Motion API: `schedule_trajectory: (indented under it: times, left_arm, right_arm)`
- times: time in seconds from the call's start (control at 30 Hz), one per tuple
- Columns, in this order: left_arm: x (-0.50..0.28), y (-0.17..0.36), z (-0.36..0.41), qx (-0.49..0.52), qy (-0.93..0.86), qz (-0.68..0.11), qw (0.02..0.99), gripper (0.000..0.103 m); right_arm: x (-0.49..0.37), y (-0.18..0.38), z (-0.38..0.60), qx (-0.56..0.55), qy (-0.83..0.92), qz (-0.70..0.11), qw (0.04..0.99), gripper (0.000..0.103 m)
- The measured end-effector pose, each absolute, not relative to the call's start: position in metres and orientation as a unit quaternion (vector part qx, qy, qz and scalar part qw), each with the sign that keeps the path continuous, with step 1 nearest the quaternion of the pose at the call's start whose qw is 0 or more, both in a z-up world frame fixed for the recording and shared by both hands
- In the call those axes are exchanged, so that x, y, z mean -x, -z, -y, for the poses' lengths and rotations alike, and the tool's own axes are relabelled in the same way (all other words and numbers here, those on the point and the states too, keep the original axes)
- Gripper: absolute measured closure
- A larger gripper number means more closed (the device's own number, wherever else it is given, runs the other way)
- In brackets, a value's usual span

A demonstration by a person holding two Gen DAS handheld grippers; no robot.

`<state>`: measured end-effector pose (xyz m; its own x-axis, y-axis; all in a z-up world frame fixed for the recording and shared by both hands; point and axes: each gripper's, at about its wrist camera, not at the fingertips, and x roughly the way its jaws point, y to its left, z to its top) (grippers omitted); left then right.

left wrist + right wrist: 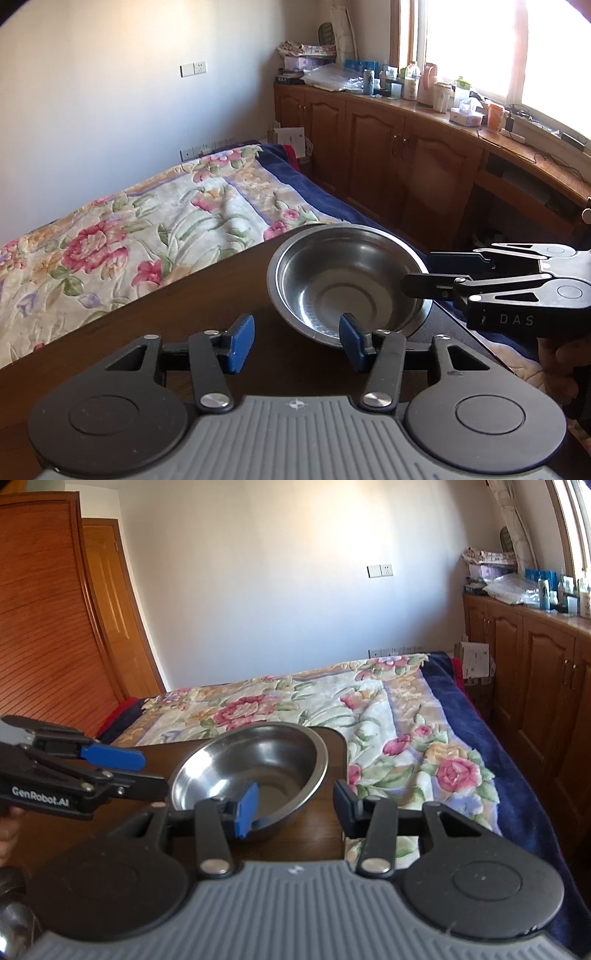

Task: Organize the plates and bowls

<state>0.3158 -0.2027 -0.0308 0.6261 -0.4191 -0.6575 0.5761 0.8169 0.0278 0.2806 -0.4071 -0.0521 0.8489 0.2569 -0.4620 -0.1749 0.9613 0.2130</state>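
Note:
A single steel bowl point(347, 284) point(255, 768) stands empty and upright near the far corner of a dark wooden table point(184, 314). My left gripper point(295, 341) is open. Its right fingertip overlaps the bowl's near rim, while the left one is over bare table. Nothing is pressed between the blue pads point(242, 343). My right gripper point(295, 806) is also open, with one pad point(247, 808) inside the bowl and the other finger outside the rim. From the left wrist it point(417, 271) reaches in over the bowl's right edge.
A bed with a floral blanket point(147, 221) point(406, 720) lies just past the table's far edge. Wooden cabinets point(406, 158) with a cluttered top run under the window on the right. A hand point(561, 362) holds the right gripper. Something shiny and metallic point(11, 915) shows at the bottom left.

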Motion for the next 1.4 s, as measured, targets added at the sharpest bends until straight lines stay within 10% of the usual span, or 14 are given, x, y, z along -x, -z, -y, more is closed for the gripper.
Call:
schedule_trajectory:
  times: [1.4]
  left_arm:
    - [-0.321, 0.016, 0.187, -0.072, 0.272, -0.343, 0.896, 0.081]
  right_arm:
    - [-0.278, 0.033, 0.391, -0.098, -0.131, -0.251, 0.954, 0.081]
